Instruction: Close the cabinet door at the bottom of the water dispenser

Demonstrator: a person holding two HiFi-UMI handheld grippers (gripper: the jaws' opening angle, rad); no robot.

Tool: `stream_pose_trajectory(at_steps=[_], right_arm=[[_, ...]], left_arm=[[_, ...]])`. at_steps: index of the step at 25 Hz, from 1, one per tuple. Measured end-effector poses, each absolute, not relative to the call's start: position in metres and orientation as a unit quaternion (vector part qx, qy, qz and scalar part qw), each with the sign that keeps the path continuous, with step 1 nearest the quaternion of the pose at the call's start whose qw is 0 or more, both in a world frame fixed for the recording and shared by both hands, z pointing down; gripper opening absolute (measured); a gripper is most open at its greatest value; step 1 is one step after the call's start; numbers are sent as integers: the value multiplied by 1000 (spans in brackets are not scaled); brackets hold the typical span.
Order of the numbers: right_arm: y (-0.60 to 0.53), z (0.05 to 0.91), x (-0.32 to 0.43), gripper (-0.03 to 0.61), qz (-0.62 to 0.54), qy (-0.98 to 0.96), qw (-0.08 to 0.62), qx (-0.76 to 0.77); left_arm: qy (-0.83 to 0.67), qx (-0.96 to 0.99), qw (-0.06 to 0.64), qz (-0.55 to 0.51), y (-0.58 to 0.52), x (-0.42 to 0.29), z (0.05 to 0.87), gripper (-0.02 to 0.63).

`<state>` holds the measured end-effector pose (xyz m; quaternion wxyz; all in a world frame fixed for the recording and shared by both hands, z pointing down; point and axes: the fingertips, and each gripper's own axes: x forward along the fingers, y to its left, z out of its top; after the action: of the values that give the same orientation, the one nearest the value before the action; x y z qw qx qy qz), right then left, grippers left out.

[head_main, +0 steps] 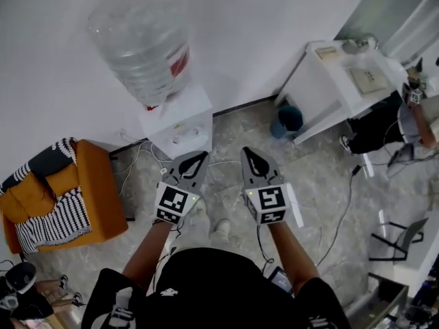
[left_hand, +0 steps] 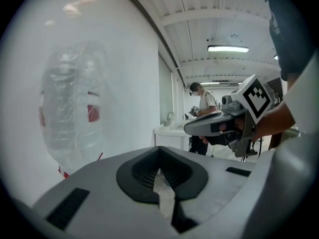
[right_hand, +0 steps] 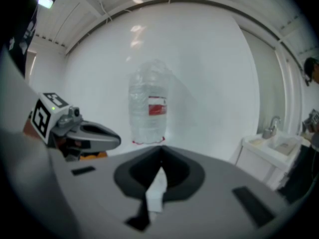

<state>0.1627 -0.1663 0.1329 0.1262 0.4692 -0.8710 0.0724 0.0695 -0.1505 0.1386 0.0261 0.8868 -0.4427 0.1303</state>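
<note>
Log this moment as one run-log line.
left claw: shut, empty | right claw: shut, empty | position: side by side, pointing toward water dispenser | cabinet door: not visible

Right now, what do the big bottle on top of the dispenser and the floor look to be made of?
Bottle: clear plastic, fairly glossy. The wall shows through it and its sides look crinkled.
Floor: probably polished stone or terrazzo-style tile. It is mottled grey with a faint sheen, and no joints can be made out.
</note>
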Motion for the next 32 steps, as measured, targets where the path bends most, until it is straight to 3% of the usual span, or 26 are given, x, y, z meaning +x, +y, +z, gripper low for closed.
stream_pose_trajectory(at_steps=[15,32], right_arm=[[-102,29,187,34,-14,-889,42,456],[-88,-5,197,34,-47,-896,23,442]], left_arm=[[-499,860,-71,77,-80,88,23,11],[-530,837,-121,56,-53,85,-32,11]])
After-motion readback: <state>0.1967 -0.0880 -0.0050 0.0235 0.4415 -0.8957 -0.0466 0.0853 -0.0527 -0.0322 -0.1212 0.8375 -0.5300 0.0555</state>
